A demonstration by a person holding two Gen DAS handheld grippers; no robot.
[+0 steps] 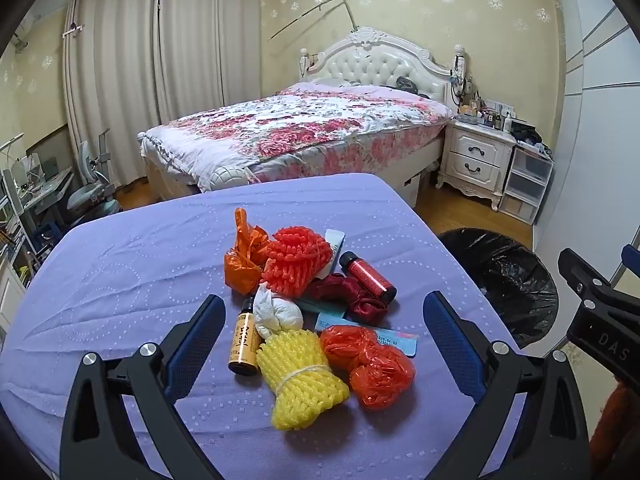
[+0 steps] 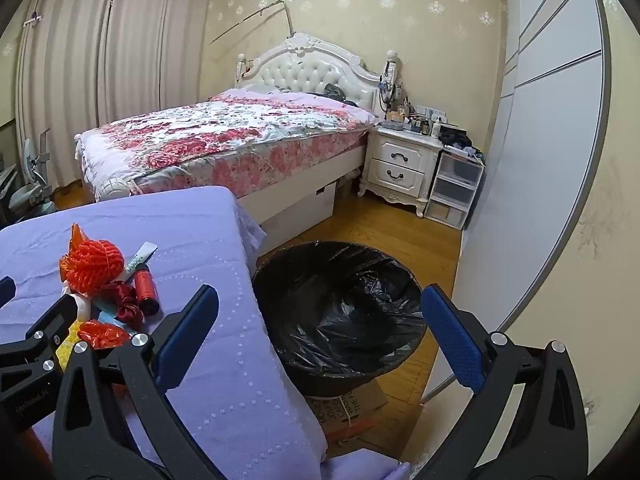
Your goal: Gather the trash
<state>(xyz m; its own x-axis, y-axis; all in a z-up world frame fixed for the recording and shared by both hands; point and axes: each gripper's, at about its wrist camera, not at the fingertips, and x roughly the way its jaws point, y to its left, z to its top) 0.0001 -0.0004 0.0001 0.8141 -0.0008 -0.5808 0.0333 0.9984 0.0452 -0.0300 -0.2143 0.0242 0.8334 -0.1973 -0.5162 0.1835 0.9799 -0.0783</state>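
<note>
Left gripper [image 1: 320,340] has its fingers spread wide, nothing pinched, hovering over the trash pile on the lavender-covered counter [image 1: 120,280]. Between the blue pads and just ahead: yellow foam net [image 1: 302,380] closest, amber bottle [image 1: 244,340] beside the left finger [image 1: 196,344], white crumpled paper [image 1: 278,314] behind it, orange-red plastic bag [image 1: 370,364] toward the right finger. Farther out: red foam net [image 1: 298,260], orange wrapper [image 1: 244,260], dark red ribbon [image 1: 348,294], red bottle with black cap [image 1: 368,276], flat paper packets underneath. No pad touches any item.

Right gripper [image 2: 320,340] also has its fingers spread, empty, aimed past the counter edge at the black-lined trash bin [image 2: 340,312] on the wooden floor; the bin sits between its fingers, well below. The pile lies off to its left. Bed [image 2: 224,136] and nightstand [image 2: 400,160] in the background.
</note>
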